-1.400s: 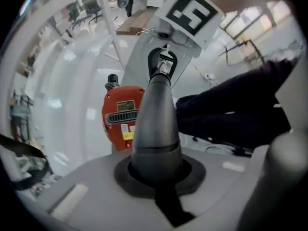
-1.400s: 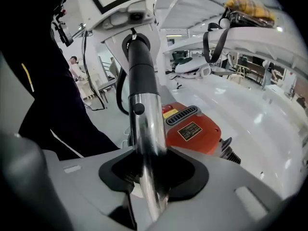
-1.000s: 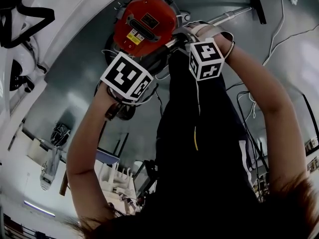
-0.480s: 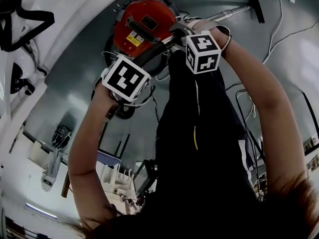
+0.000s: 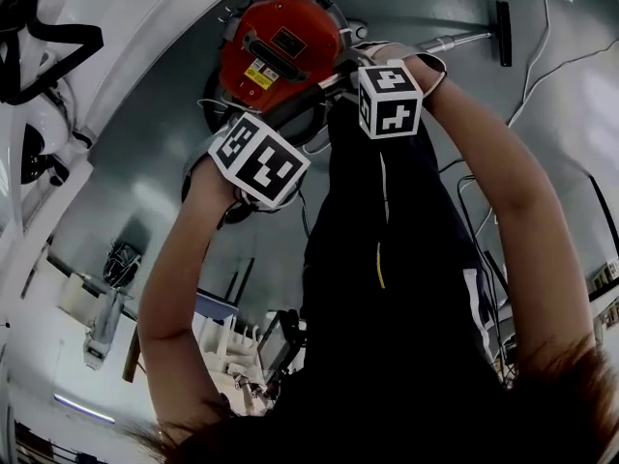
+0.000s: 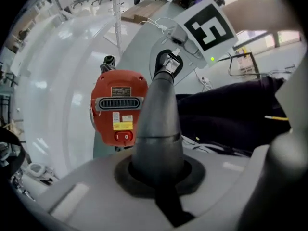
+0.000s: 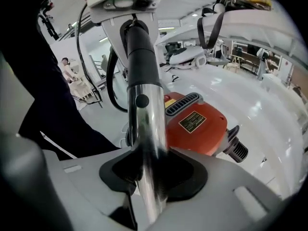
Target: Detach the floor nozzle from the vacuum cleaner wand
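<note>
In the head view a chrome wand (image 5: pixel 455 42) runs from my hands to the black floor nozzle (image 5: pixel 502 32) at the upper right, still joined to it. My left gripper (image 6: pixel 159 177) is shut on the grey tapered handle end of the hose (image 6: pixel 159 124). My right gripper (image 7: pixel 151 177) is shut on the chrome wand (image 7: pixel 147 143) just below its black grip (image 7: pixel 142 52). In the head view the two grippers sit close together, left gripper (image 5: pixel 285 119) and right gripper (image 5: pixel 366 64), over the red vacuum body (image 5: pixel 280 46). Their fingertips are hidden there under the marker cubes.
The red canister (image 6: pixel 119 109) stands on the grey floor beside a white curved wall (image 5: pixel 145 37). Loose cables (image 5: pixel 551 56) trail across the floor to the right of the nozzle. My dark trousers (image 5: pixel 387 259) fill the middle of the head view.
The left gripper's cube has shifted right and rolled. The right cube has edged up and left. The wand has swung, so the nozzle sits lower and more upright in the picture.
</note>
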Tool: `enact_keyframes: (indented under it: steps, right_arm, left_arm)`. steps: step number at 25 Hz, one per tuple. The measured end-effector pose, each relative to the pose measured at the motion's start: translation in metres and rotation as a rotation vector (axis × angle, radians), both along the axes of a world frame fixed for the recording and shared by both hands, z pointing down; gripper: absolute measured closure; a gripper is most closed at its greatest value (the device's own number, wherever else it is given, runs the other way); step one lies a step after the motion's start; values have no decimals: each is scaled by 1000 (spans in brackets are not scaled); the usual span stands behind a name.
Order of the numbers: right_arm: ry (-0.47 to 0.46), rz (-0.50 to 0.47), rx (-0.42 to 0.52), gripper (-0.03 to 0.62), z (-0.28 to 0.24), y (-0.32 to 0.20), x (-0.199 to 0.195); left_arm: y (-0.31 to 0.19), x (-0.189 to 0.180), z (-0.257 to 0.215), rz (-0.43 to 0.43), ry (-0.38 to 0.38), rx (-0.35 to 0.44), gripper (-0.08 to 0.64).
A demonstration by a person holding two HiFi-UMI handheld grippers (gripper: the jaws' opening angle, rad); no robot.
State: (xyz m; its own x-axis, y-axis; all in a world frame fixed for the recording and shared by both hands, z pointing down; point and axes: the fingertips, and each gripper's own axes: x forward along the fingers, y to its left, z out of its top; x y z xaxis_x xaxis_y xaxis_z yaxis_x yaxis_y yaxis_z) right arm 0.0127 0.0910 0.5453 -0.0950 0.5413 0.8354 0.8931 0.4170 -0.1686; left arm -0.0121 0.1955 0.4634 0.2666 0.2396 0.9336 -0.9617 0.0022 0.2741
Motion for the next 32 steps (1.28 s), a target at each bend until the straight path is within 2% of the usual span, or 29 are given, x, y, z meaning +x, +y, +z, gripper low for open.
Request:
enact_keyframes:
  steps: [4,10,12,15,18,19,20,23,24,25,26,27,32]
  right_arm:
    - [-108,35,-13,450,-8,-5,-2]
    - [-164,53,-18,451,-8,-6,-13]
    - [-151,56,-24,451,-6,-5,-15]
    - [-133,52,-34,450,-3,-4,-17]
    - [-155,43,-38,451,-3,-5,-17]
    - [-179,40,-41,453,-5,-5,-17]
    - [-209,40,-37,454,-6,-5,-16]
    - [-281,44,-3,459,-5,-9,-11]
    - [-279,41,4,460,-4,-10,-10]
    - [-262,36,3,462,-2,-11,-9]
    - [-234,26,-3,461,-1,-12,-8]
    - [-201,13,-14,459,-1,-13,-7]
    - [-43,-68,-75,451,-6,-17,4]
  left_arm:
    - [1,3,2,-29,77,18,535]
    - [2,-8,9,-30,96,48,534]
    - [3,-11,10,-31,93,52,534]
    - [1,-15,9,-19,49,52,534]
    - [-2,-13,6,-24,44,42,534]
    - [-1,-11,5,-39,69,38,534]
    - [0,-5,3,-68,125,31,533]
    - [-1,28,-11,-255,453,-12,537]
    - [-4,34,-16,-316,519,-12,535]
    - [-8,35,-18,-348,522,-1,534]
    - [-10,32,-17,-340,468,16,532]
    - [-12,27,-15,-301,382,37,531]
    - [-11,1,-5,30,-84,135,531]
